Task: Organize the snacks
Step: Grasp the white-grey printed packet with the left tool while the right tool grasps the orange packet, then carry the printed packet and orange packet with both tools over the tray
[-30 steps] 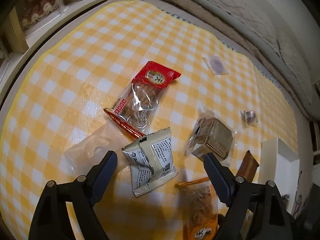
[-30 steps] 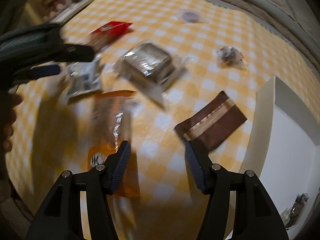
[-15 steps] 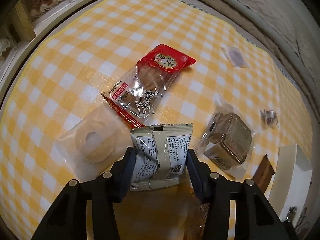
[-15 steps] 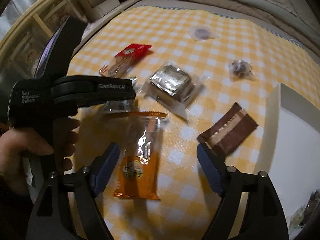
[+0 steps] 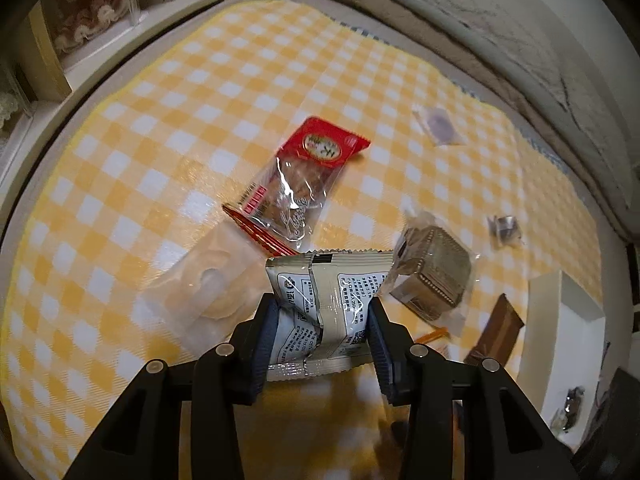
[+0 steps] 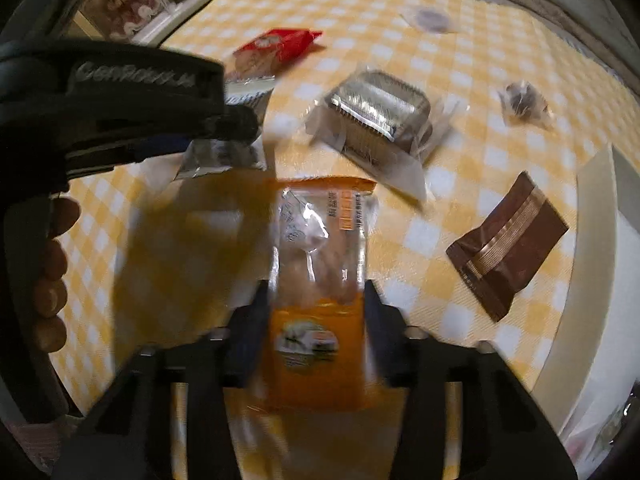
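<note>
Yellow-checked bench [image 5: 168, 92]: your left claw [image 5: 322, 326] has just closed on grey snack packet [image 5: 332, 296], lower centre. Your right claw [image 6: 316, 330] has just closed on orange packet [image 6: 316, 280]. White box [image 6: 596, 216], right edge, holds few snacks; red packet [image 5: 304, 184], foil cake [image 5: 436, 272], brown packet [image 6: 506, 244] not yet sorted.

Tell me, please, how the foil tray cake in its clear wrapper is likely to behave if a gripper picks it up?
The cake sits in a thin foil tray, so a squeeze across it would probably dent it. Its clear wrapper looks glossy and loose, so pads gripping only the film might slip. It lies flat and square on the tablecloth, so rolling seems unlikely.
</note>
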Available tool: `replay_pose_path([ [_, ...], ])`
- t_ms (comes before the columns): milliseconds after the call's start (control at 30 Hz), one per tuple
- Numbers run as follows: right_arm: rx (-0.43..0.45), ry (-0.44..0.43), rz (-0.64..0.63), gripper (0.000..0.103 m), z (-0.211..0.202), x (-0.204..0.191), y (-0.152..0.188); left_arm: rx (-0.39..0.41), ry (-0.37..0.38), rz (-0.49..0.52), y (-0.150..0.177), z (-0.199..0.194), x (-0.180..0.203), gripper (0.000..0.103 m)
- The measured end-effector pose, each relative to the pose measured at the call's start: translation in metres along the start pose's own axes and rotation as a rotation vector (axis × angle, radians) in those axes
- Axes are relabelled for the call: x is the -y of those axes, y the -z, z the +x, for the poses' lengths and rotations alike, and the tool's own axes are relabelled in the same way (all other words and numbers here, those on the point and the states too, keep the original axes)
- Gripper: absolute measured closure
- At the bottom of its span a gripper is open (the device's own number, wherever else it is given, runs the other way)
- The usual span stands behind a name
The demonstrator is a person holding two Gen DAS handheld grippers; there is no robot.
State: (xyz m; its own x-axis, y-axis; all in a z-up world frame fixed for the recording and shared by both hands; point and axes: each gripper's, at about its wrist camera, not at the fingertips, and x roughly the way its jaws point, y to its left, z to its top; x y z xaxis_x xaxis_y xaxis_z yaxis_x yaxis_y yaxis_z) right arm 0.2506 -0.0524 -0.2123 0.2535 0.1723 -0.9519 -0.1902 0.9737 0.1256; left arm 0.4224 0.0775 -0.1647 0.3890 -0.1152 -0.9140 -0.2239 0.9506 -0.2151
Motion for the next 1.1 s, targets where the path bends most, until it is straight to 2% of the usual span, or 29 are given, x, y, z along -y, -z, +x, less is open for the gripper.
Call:
replay_pose_path([
  [233,0.147,0.028,0.042,0.065,-0.047,0.011,-0.004,0.073,0.032,0.046,0.018,-0.05,-0.002,0.06],
  [433,0.279,0.076,0.054,0.065,-0.096,0.019,0.001,0.138,0.061,0.125,0.04,-0.093,0.009,0.06],
  [567,0.337,0.099,0.067,0.065,-0.123,0.025,0.004,0.173,0.075,0.182,0.057,-0.119,0.021,0.06],
  [700,0.375,0.123,0.081,0.065,-0.145,0.036,0.013,0.213,0.07,0.246,0.073,-0.14,0.038,0.06],
  [833,0.406,0.146,0.11,0.065,-0.164,0.055,0.023,0.251,0.105,0.294,0.09,-0.158,0.054,0.06],
  [1100,0.463,0.182,0.186,0.065,-0.194,0.099,0.043,0.276,0.162,0.375,0.107,-0.165,0.09,0.06],
])
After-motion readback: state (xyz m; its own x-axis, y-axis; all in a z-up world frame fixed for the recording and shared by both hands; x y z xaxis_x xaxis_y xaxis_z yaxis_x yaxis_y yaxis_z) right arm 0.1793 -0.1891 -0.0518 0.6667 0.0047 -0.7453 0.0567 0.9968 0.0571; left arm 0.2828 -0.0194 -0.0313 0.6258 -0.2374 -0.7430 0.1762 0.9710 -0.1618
